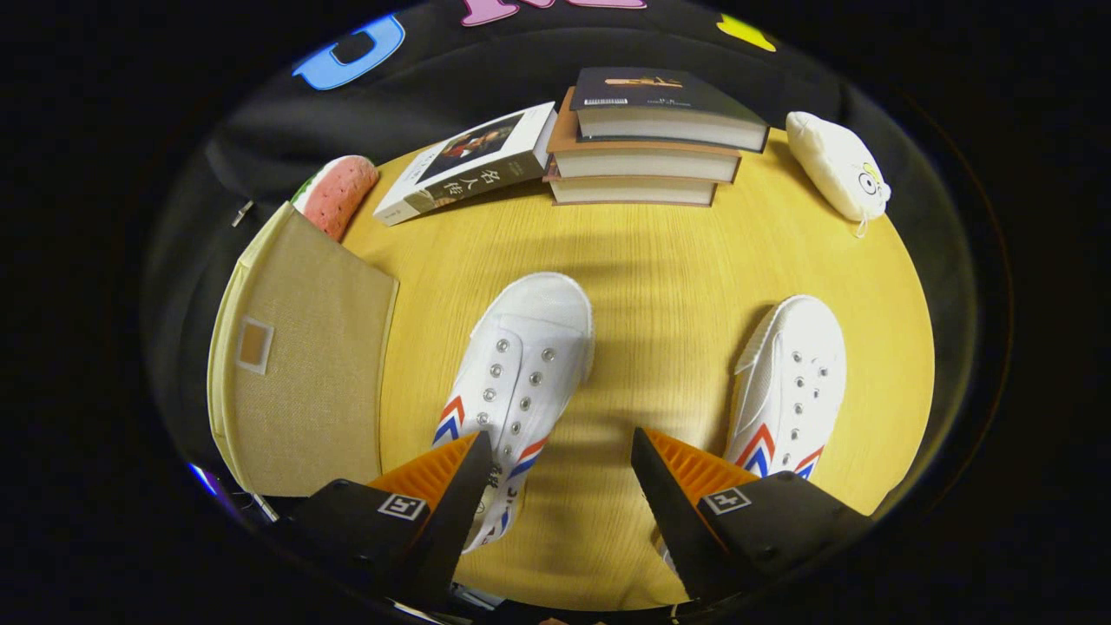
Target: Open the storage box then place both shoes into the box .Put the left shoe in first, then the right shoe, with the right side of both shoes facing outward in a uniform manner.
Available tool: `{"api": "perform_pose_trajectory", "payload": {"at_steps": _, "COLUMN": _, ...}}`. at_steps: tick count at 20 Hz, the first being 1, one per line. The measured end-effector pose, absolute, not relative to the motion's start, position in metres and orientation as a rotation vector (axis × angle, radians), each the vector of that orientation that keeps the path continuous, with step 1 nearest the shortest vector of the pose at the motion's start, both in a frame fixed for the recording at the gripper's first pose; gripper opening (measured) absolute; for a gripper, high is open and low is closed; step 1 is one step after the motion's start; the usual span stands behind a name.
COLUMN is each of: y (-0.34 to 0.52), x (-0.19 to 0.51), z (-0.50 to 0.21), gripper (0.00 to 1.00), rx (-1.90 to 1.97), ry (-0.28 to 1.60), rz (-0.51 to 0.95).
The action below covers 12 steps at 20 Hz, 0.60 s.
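Observation:
Two white canvas shoes with red and blue chevrons lie on a round wooden table (660, 260), toes pointing away from me. One shoe (521, 365) lies partly under my left finger (443, 490), reaching into the gap between the fingers. The other shoe (794, 382) lies to the right, its heel behind my right finger (686, 486). A beige fabric storage box (299, 356) with its lid closed stands to the left of the shoes. My gripper (560, 447) hangs open above the table, touching nothing.
A stack of three books (647, 143) stands at the far side of the table, with another book (473, 161) leaning against it. A watermelon-slice plush (338, 195) lies behind the box. A white plush toy (838, 165) lies at the far right.

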<state>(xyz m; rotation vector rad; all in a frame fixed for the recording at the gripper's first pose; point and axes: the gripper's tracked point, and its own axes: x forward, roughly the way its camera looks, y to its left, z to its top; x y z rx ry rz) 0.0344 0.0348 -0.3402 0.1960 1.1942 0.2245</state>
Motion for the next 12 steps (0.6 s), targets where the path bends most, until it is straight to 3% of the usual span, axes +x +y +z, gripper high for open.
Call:
{"api": "perform_pose_trajectory", "payload": {"at_steps": 4, "y": 0.048, "x": 0.029, "z": -0.357, "gripper": 0.92, "rx": 0.247, "ry": 1.253, "rz": 0.256}}
{"api": "perform_pose_trajectory", "payload": {"at_steps": 5, "y": 0.049, "x": 0.030, "z": -0.359, "gripper": 0.79, "rx": 0.272, "ry": 1.266, "rz": 0.255}}
{"api": "perform_pose_trajectory", "payload": {"at_steps": 8, "y": 0.063, "x": 0.030, "z": -0.359, "gripper": 0.59, "rx": 0.382, "ry": 1.306, "rz": 0.291}}
{"api": "perform_pose_trajectory", "payload": {"at_steps": 9, "y": 0.062, "x": 0.031, "z": -0.359, "gripper": 0.37, "rx": 0.392, "ry": 1.311, "rz": 0.294}}
{"api": "perform_pose_trajectory", "payload": {"at_steps": 12, "y": 0.059, "x": 0.028, "z": -0.360, "gripper": 0.33, "rx": 0.414, "ry": 1.330, "rz": 0.295}}
